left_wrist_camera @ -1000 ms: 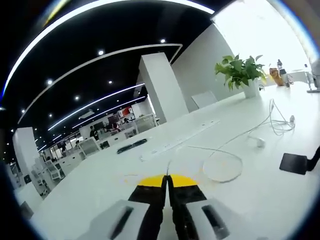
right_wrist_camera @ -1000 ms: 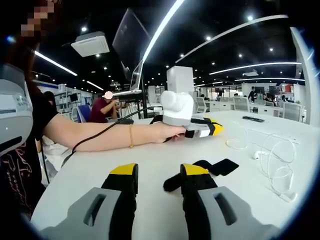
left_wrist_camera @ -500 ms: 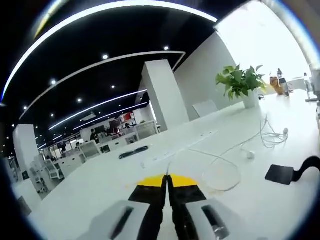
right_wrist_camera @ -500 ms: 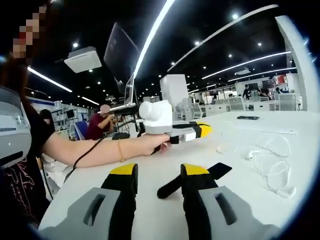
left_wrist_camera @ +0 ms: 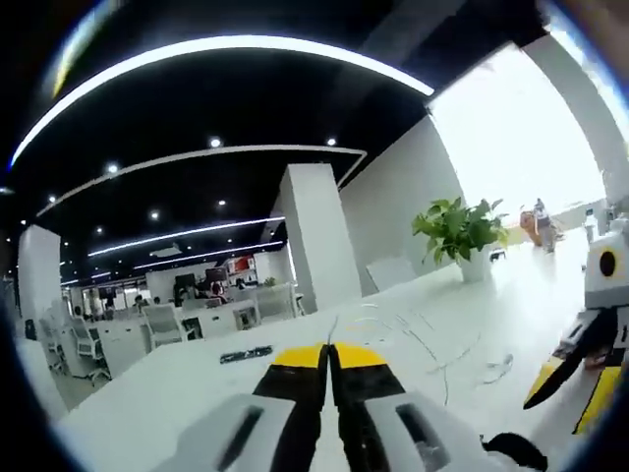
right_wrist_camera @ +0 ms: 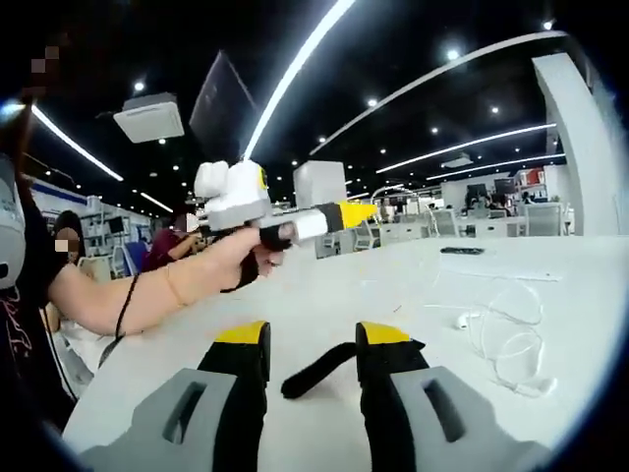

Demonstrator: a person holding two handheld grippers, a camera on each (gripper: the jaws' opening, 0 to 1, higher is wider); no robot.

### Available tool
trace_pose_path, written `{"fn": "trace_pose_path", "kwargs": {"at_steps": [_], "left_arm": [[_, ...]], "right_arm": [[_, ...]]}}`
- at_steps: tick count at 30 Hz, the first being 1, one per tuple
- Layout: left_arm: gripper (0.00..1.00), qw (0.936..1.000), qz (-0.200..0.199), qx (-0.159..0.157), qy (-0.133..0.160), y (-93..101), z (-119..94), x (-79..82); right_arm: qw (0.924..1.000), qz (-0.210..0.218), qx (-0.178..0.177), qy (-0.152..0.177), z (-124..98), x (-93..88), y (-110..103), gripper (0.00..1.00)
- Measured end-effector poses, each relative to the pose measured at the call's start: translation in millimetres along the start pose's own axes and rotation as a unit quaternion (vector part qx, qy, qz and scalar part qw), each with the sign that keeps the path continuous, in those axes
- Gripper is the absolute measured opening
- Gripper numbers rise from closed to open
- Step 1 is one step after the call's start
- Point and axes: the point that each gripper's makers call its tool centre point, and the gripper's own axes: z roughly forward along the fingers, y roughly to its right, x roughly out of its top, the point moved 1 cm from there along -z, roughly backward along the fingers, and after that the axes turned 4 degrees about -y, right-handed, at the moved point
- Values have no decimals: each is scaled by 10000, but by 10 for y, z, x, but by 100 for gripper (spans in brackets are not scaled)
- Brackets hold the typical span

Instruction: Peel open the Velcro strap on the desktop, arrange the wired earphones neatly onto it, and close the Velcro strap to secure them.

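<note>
While the right gripper hangs low over the white desk with its jaws parted, the black Velcro strap lies flat on the surface between them, ungripped. Just right of it the white wired earphones sprawl in loose loops. Up to the left, a hand holds the left gripper above the desk, its yellow-tipped jaws pressed together on nothing. Far across the desk stands a potted plant.
</note>
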Motion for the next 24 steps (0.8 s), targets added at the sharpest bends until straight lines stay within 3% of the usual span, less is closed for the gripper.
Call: {"fn": "trace_pose_path", "kwargs": {"at_steps": [5, 11, 15, 19, 24], "left_arm": [[5, 9969, 347, -154, 683, 198, -327, 714], [5, 9905, 451, -485, 1202, 425, -737, 1367], [5, 9817, 499, -707, 1698, 532, -1054, 1804], [5, 9762, 537, -892, 1905, 562, -1219, 2173], [5, 9726, 865, -930, 1946, 561, -1215, 2554]], "right_arm": [[9998, 4, -20, 179, -51, 59, -46, 37], [9992, -111, 165, 347, -164, 145, -264, 39], [9955, -113, 230, 915, -411, 374, -403, 40], [9888, -69, -83, 1491, -727, 610, -354, 40], [9836, -576, -706, 1557, -964, 813, -214, 42]]}}
